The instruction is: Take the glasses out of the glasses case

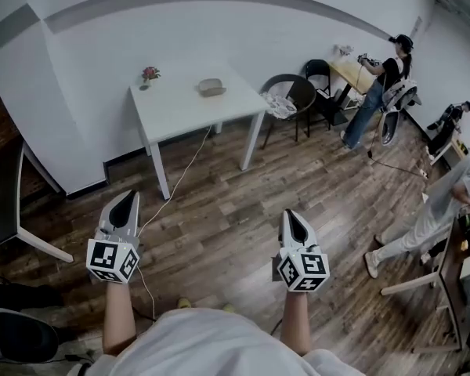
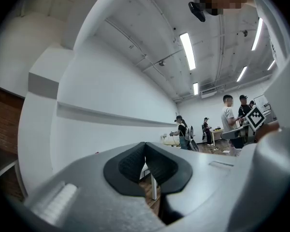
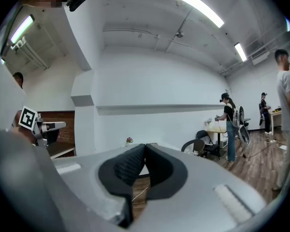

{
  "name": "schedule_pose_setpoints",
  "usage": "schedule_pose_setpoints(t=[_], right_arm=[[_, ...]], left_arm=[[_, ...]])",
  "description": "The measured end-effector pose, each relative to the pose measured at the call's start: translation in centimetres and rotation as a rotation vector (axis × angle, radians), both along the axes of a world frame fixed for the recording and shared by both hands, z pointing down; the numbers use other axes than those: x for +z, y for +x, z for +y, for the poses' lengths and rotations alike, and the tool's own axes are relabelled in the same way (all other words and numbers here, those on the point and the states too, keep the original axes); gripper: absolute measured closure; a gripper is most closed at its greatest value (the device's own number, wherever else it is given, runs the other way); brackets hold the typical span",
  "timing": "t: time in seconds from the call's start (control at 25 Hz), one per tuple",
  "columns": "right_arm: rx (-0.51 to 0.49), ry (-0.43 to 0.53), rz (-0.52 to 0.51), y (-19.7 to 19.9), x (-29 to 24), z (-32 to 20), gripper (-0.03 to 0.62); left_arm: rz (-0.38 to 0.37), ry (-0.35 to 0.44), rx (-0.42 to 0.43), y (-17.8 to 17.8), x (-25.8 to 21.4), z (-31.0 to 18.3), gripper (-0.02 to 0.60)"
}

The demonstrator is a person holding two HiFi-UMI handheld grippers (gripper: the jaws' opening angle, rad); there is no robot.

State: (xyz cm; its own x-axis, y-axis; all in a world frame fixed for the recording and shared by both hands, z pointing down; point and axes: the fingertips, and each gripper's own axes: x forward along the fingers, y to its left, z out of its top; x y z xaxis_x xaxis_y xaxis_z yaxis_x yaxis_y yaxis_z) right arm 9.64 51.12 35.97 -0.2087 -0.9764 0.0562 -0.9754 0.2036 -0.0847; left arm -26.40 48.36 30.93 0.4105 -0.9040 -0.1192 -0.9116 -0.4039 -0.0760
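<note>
Glasses case (image 1: 211,87) — whereabouts is it?

> On the white table (image 1: 180,108) by the far wall, just right of a little flower (image 1: 149,74).

And the claws?

> Left gripper (image 1: 126,200) and right gripper (image 1: 293,219) are both held near, over the wood floor (image 1: 219,210), well apart from that table — jaws pressed together on each, nothing between them.

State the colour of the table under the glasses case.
White: the table shows best in the head view.

No legible text or labels anywhere
</note>
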Motion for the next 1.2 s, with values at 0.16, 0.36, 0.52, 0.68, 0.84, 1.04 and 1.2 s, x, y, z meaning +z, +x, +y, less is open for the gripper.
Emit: schedule_pose_setpoints(t=[0.16, 0.36, 0.52, 0.68, 0.84, 1.04, 1.2], right_arm=[[0.004, 0.014, -0.025, 0.3, -0.7, -0.1, 0.591], [0.009, 0.005, -0.014, 0.2, 0.0, -0.3, 0.591], [0.005, -0.002, -0.015, 0.2, 0.3, -0.3, 0.591], [-0.002, -0.002, -0.014, 0.3, 0.3, -0.6, 0.591], [-0.004, 0.000, -0.010, 0.4, 0.4, -0.5, 0.591], [-0.006, -0.004, -0.012, 0.8, 0.4, -0.4, 0.591], [-0.009, -0.007, -0.012, 0.8, 0.2, -0.6, 0.591]], left_arm=[[-0.012, -0.006, 0.001, 0.5, -0.2, 0.0, 0.572], [-0.024, -0.009, -0.006, 0.6, 0.4, 0.1, 0.572], [-0.036, -0.024, -0.011, 1.0, 0.9, 0.0, 0.571], [-0.038, -0.024, -0.013, 1.3, 0.8, -0.1, 0.569], [-0.032, -0.032, -0.010, 1.3, 1.1, 0.0, 0.569], [-0.036, -0.043, -0.007, 1.9, 1.3, 0.1, 0.515], [-0.035, -0.046, 0.001, 2.3, 0.9, 0.0, 0.494]])
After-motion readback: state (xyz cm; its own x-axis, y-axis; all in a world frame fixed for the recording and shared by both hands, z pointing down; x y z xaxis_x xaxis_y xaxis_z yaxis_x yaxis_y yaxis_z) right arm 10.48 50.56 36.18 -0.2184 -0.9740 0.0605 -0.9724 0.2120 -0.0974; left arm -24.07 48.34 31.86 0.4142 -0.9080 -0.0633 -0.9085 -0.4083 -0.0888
